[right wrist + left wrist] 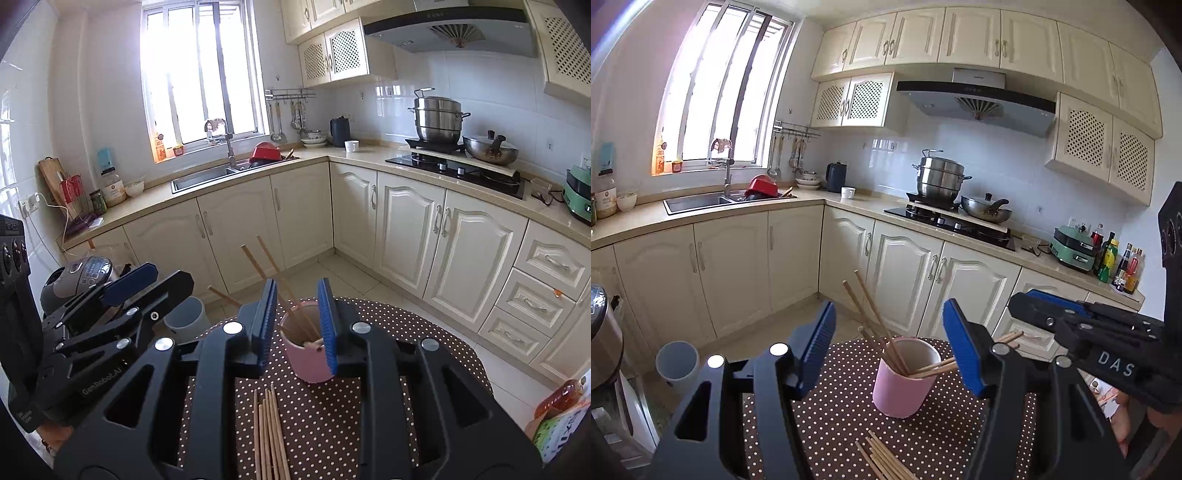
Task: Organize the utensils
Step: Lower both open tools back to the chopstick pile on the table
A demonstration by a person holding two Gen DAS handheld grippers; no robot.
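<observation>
Chopsticks (269,435) lie in a loose bundle on the near part of the dotted tablecloth (406,325), just short of the pink cup (308,360); the cup stands upright near the middle of the round table and already holds several sticks (875,321), some leaning up and away, others tipped low over its rim toward the right. Both tools hover above this spot; the right gripper (297,325) has its blue pads a moderate gap apart with nothing between them (the cup merely shows through the gap, lower down); the left gripper (888,343) stands wide open and equally empty, framing the cup from its own side.

The step in hand looks like the return for another stick: part of the set is in the cup, a good share is left on the cloth. Next comes a descent onto the bundle, pads straddling one stick or a pair near the middle, then a firm close; thin round sticks lying side by side may roll or come up in a clump. A grey bin (677,363) stands on the floor beyond the table's left edge.
</observation>
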